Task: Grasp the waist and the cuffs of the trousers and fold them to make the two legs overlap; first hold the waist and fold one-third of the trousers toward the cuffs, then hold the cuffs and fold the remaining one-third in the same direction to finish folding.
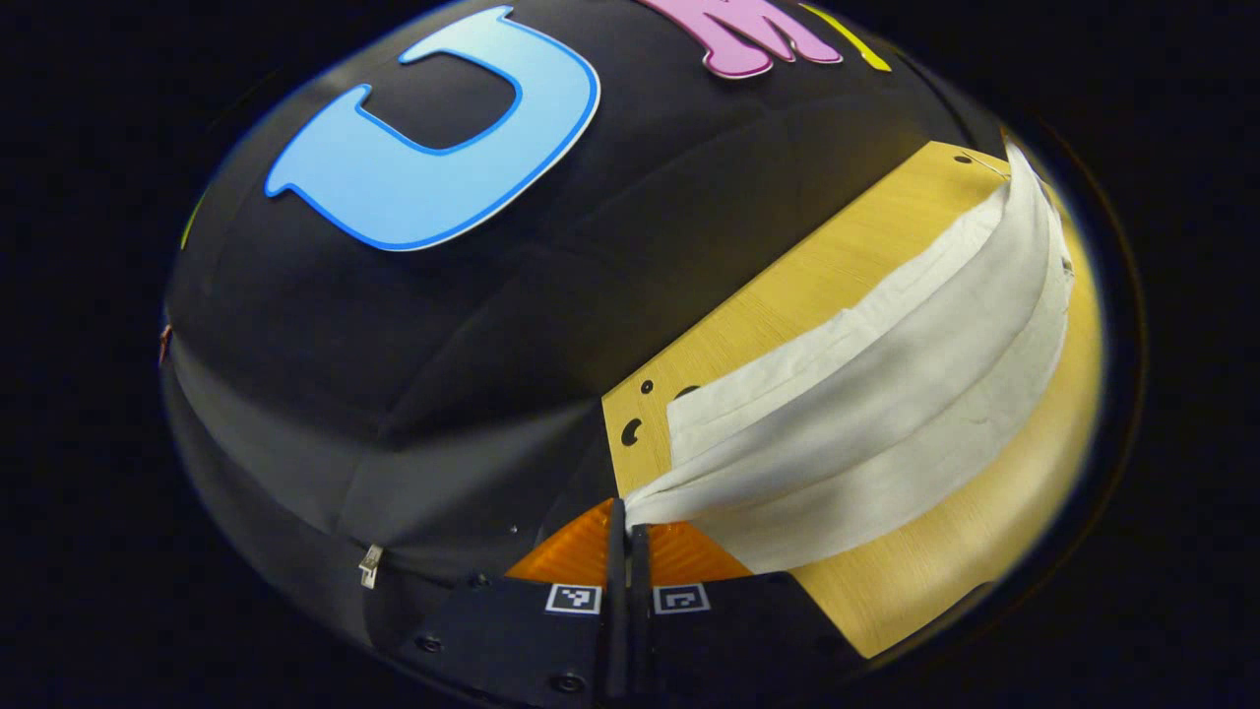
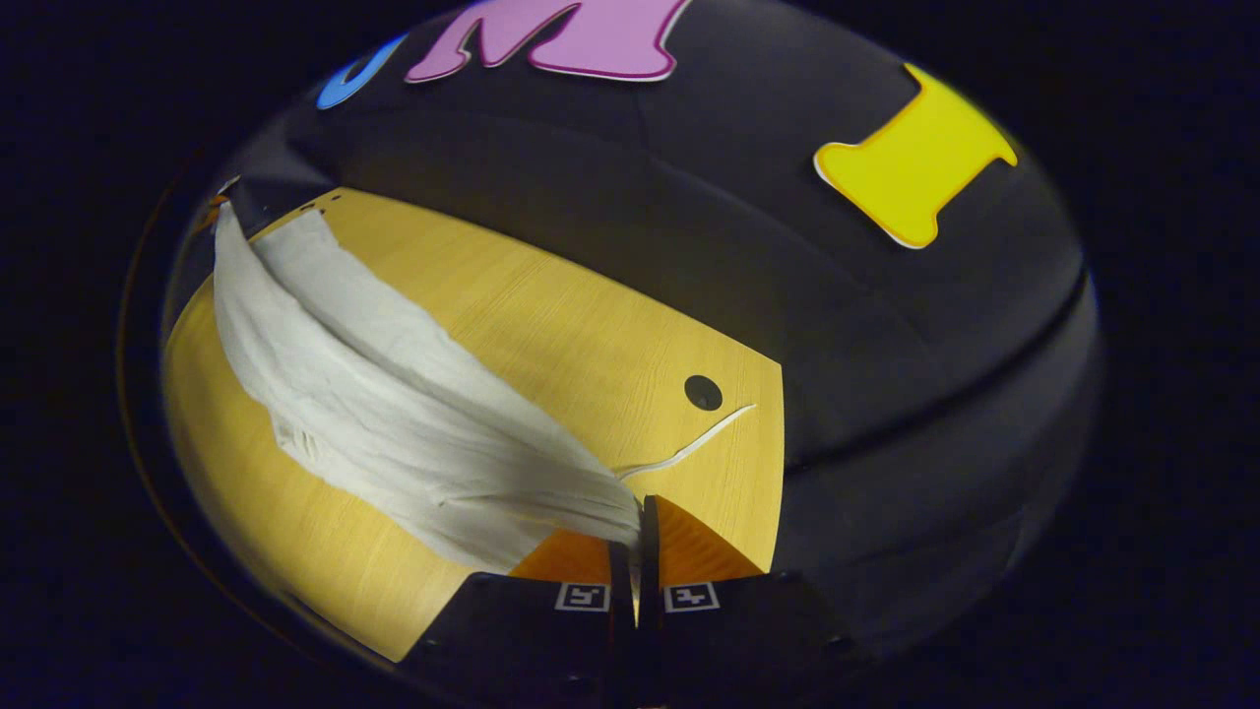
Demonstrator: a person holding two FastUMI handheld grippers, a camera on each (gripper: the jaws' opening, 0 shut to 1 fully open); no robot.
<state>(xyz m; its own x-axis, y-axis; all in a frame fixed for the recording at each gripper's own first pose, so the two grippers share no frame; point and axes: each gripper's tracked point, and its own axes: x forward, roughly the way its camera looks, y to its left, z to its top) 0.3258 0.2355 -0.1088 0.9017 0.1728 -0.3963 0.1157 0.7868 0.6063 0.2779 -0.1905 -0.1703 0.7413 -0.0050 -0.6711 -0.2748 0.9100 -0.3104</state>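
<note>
Both hand-held grippers (image 1: 628,527) (image 2: 635,527) pinching white trousers (image 1: 886,394), drawstring (image 2: 689,448) on table (image 2: 551,325).

Bare table (image 2: 551,325) lies open beyond the trousers (image 2: 394,414); booth wall (image 2: 886,345) closes its far edge.

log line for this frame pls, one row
left gripper: jaws shut on trousers end | right gripper: jaws shut on other end, drawstring loose | cloth stretched over table

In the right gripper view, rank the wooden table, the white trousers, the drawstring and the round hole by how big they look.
1. wooden table
2. white trousers
3. drawstring
4. round hole; its rank against the thin drawstring is unsure.
</note>
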